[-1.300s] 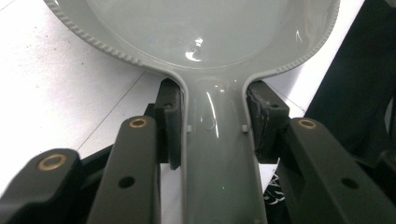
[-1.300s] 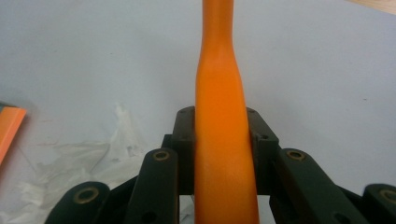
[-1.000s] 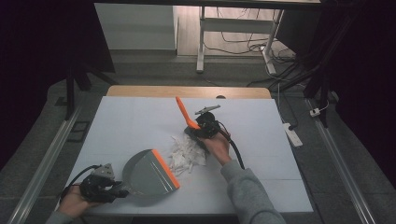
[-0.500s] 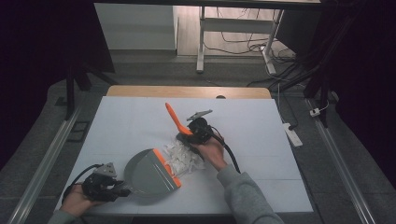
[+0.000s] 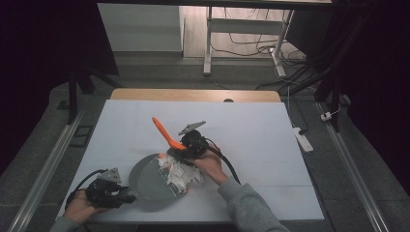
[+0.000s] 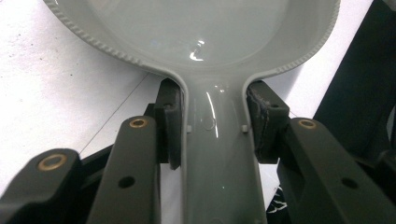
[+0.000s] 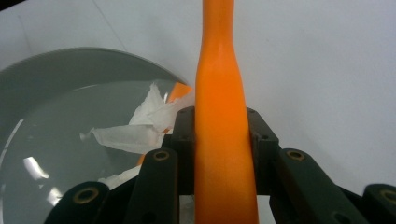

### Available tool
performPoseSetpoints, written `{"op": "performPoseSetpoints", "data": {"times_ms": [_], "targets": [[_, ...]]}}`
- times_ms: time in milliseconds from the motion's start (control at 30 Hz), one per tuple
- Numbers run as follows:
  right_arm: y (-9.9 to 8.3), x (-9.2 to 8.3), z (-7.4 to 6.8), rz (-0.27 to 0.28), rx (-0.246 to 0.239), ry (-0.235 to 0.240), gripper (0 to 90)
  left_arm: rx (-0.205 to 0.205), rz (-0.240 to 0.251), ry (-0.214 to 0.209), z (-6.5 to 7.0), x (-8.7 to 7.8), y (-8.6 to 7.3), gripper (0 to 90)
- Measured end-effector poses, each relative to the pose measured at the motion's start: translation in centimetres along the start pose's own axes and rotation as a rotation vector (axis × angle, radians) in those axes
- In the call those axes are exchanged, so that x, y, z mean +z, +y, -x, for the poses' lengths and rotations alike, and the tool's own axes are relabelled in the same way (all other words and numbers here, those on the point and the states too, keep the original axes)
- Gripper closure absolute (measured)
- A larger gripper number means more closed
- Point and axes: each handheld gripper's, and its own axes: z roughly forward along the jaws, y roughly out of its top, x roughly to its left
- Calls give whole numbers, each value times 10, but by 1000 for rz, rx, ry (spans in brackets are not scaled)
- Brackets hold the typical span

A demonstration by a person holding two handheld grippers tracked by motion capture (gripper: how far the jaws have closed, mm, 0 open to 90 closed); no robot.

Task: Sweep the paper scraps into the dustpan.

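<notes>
Paper scraps (image 5: 181,173) now swept partly into grey dustpan (image 5: 150,183), closer than a second ago.
Right gripper (image 5: 186,145) clamped on orange brush handle (image 5: 164,131); left gripper (image 5: 126,195) clamped on dustpan handle (image 6: 217,158), near table (image 5: 270,140) front edge.

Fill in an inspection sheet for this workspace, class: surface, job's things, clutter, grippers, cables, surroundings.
Surface: white table, wooden strip at its far edge.
Job's things: grey dustpan near the front edge; white paper scraps at its mouth and partly inside; orange brush handle tilted up.
Clutter: nothing seen.
Grippers: left hand-held gripper shut on the dustpan's handle; right hand-held gripper shut on the brush handle.
Cables: one black cable trails from each gripper; more lie on the floor beyond the table.
Surroundings: dark room, white power strip on the floor at right.
</notes>
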Motion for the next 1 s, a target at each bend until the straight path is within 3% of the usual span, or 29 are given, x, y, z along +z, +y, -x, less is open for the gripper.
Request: {"op": "performPoseSetpoints", "data": {"times_ms": [167, 267, 433, 700, 1000], "targets": [[5, -15, 0, 59, -2, -8, 704, 0, 0, -1, 0, 0, 0, 614], [7, -24, 7, 80, -8, -50, 704, 1, -1, 0, 0, 0, 1, 613], [11, -29, 22, 104, 23, -104, 704, 3, -2, -1, 0, 0, 1, 613], [7, -28, 40, 95, 61, -163, 703, 4, -1, -5, 0, 0, 0, 613], [-7, -40, 49, 63, 80, -201, 703, 19, -6, -17, 2, 0, 0, 613]]}}
